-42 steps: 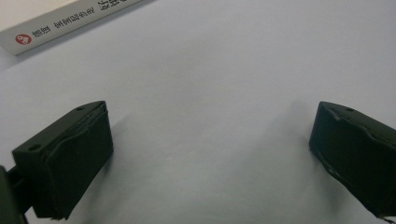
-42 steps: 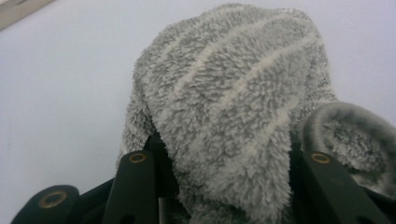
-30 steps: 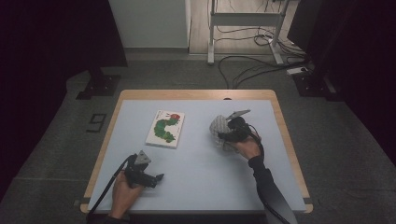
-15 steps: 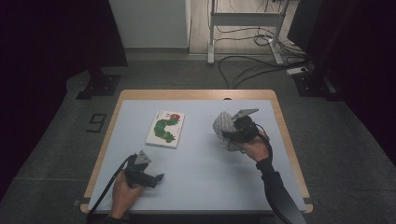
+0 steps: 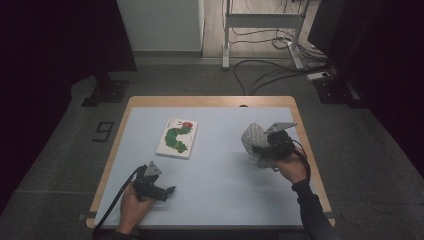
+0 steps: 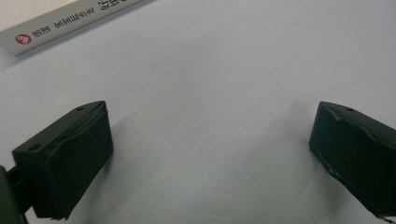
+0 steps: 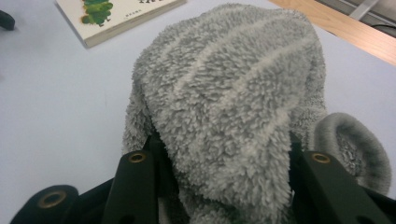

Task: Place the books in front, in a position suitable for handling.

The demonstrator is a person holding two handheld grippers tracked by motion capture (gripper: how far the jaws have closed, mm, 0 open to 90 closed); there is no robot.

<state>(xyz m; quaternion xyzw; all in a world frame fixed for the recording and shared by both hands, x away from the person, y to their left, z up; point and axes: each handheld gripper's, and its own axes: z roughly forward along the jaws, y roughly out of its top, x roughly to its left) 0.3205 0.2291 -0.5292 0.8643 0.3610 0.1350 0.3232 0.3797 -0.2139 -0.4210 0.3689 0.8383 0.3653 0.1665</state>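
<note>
Right tongs (image 5: 261,148) at the right side of the worktop (image 5: 215,200), pinching a grey fluffy striped towel (image 5: 253,141); in the right gripper view the towel (image 7: 233,102) bulges up between the two black jaws, pile pressed against both, and drapes forward over them. A rolled edge of the same towel curls beside the right jaw. Towel sits bunched, lifted at the tongs, lower part touching the worktop as far as the high view shows. Person's right hand (image 5: 290,167) grips the tool from the near side, cable looping off it

Left tongs (image 5: 171,190) at the near left of the worktop, jaws spread wide, nothing between them; left gripper view has bare pale blue surface between the two jaws, jaws resting low on or just over it, cannot tell which. Left hand (image 5: 132,205) wraps the handle, cable trailing to the near left edge

Caterpillar picture book (image 5: 177,138) lies flat, closed, cover up, left of centre toward the far side, well apart from both tongs; its spine (image 6: 70,18) shows at the far left corner of the left gripper view, its cover corner (image 7: 116,11) beyond the towel in the right gripper view

No containers on the worktop; wooden rim around the blue top
</note>
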